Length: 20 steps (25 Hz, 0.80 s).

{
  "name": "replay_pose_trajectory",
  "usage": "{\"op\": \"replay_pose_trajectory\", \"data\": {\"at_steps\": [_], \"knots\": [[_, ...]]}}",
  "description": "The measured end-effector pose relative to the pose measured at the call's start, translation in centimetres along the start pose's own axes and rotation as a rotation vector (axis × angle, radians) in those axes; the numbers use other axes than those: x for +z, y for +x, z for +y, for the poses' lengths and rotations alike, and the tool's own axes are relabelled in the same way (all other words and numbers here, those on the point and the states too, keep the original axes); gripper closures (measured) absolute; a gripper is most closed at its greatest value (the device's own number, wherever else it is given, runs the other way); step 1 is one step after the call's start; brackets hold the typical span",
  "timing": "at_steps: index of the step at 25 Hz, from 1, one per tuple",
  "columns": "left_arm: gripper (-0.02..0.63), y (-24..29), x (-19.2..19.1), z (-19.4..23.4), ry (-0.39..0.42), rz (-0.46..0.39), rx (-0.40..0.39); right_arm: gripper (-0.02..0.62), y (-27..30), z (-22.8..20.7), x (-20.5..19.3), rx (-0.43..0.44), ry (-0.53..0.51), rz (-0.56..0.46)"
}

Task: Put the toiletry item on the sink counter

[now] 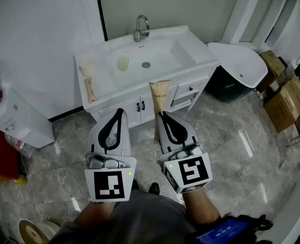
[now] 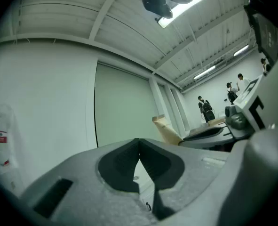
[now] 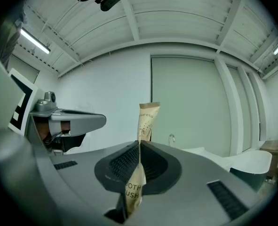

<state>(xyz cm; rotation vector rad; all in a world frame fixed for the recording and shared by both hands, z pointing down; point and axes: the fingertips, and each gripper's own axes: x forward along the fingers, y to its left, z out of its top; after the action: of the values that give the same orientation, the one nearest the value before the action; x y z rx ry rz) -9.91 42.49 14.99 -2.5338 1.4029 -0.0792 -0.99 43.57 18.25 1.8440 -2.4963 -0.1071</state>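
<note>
Head view: the sink counter [image 1: 193,50] stands ahead of the person, well apart from both grippers. The right gripper [image 1: 162,115] pinches the lower end of a tan toothbrush packet [image 1: 159,96], which stands upright in front of the counter's cabinet doors, not yet over its top. The left gripper [image 1: 120,111] hangs beside it. At the counter's left end lie a similar packet [image 1: 90,89] and a cup [image 1: 87,67]; the right shoulder looks bare.

Left gripper view: the left gripper [image 2: 139,161] has its jaws pressed together with nothing between them.

Right gripper view: the right gripper [image 3: 139,149] is clamped flat on the toothbrush packet [image 3: 148,119], most of which sticks up past the tips toward the counter.

To do this well, I'd walk the packet forward over the counter's flat right shoulder, clear of the basin. Then tip it low until it rests on the counter, and only then ease the jaws apart, since so light a packet may slide.
</note>
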Motion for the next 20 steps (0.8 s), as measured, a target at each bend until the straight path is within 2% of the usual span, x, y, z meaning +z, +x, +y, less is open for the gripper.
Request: {"op": "replay_pose_trajectory", "data": {"at_steps": [5,9,12,16,20], "knots": [[0.595,-0.2,0.0,-1.1,0.005,0.002,0.003,0.577,-1.1,-0.6,-0.6,0.002,0.007,0.022],[0.595,-0.3,0.2,-2.5,0.02,0.009,0.007,0.577,-2.0,-1.6,-0.6,0.007,0.023,-0.006],[0.595,-0.7,-0.1,-3.2,0.033,0.018,0.018,0.577,-3.1,-2.2,-1.3,0.003,0.066,0.04],[0.595,-0.7,0.1,-4.1,0.055,0.036,0.034,0.577,-3.4,-3.6,-1.0,0.008,0.079,-0.004],[0.595,-1.1,-1.1,-3.6,0.045,0.057,0.063,0.577,-3.0,-3.4,-2.5,0.024,0.092,0.01]]}}
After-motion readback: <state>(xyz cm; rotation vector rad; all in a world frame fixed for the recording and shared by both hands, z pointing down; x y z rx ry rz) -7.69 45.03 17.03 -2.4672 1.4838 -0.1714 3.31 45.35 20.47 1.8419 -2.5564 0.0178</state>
